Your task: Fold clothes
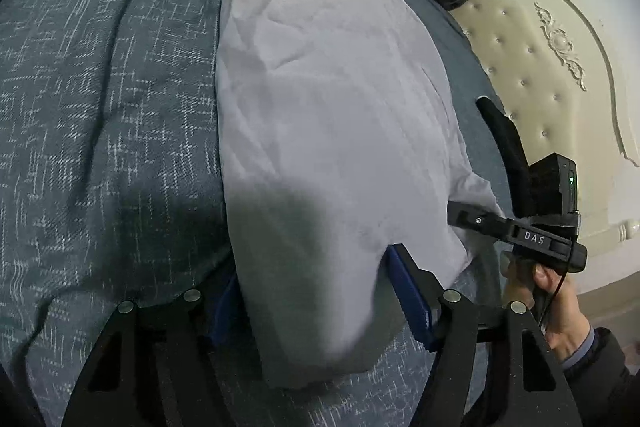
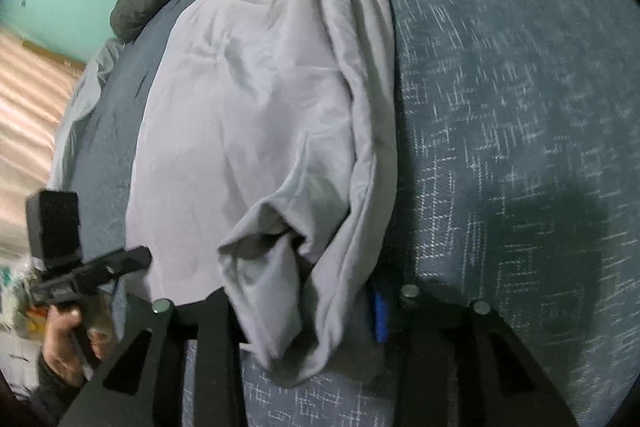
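We've got the grey garment (image 1: pixel 328 131) spread along the bed cover (image 1: pixel 100 107), prob. so each end can be lifted for a fold. Left tongs (image 1: pixel 320 303) — spread wide, near hem lying between the blue pads (image 1: pixel 408 291), no squeeze visible. Right tongs (image 2: pixel 308 311): bunched corner at 12 o'clock, between them; whether they pinch it, we can't tell.

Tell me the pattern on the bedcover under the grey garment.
Dark blue bedcover with a white crosshatch fleck; sharpest in the left wrist view.
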Demonstrator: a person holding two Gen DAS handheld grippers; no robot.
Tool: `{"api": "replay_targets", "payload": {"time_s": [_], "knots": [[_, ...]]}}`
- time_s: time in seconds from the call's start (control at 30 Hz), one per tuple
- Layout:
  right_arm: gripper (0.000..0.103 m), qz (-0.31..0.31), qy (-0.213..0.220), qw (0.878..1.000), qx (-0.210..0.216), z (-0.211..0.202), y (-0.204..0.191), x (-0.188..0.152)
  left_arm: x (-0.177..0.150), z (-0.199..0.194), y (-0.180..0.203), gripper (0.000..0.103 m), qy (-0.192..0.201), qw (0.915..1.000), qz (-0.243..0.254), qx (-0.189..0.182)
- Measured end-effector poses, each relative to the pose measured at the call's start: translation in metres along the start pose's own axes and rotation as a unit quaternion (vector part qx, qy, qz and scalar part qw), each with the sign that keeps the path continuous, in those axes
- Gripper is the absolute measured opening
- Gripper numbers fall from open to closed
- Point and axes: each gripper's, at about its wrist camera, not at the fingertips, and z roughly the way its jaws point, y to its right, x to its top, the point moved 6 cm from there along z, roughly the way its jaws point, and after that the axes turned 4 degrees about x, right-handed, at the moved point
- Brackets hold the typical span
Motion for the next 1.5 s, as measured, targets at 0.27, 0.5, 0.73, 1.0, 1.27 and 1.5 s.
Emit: {"api": "replay_targets", "payload": {"time_s": [0.27,0.5,0.73,1.0,1.27,1.5], "knots": [[0.030,-0.021,0.014,1.000,-0.010,-0.004,-0.011,-0.002,-0.002,-0.005,0.006,0.064,0.016,0.9997,0.013,0.012],[0.019,-0.050,0.032,0.998,-0.037,0.004,-0.013,0.011,-0.002,-0.018,0.013,0.044,0.037,0.9977,0.047,0.030],[0.016,-0.069,0.051,0.996,-0.036,-0.024,-0.014,0.013,0.002,-0.035,0.033,0.036,0.070,0.9914,0.093,0.060],[0.012,-0.093,0.066,0.993,-0.027,-0.047,-0.037,0.029,-0.001,-0.060,0.055,0.034,0.093,0.9865,0.116,0.068],[0.009,-0.131,0.081,0.987,-0.035,-0.077,-0.057,0.050,0.010,-0.085,0.105,0.034,0.107,0.9811,0.143,0.075],[0.008,-0.164,0.101,0.980,-0.042,-0.120,-0.065,0.061,0.025,-0.094,0.163,0.033,0.115,0.9738,0.179,0.080]]}}
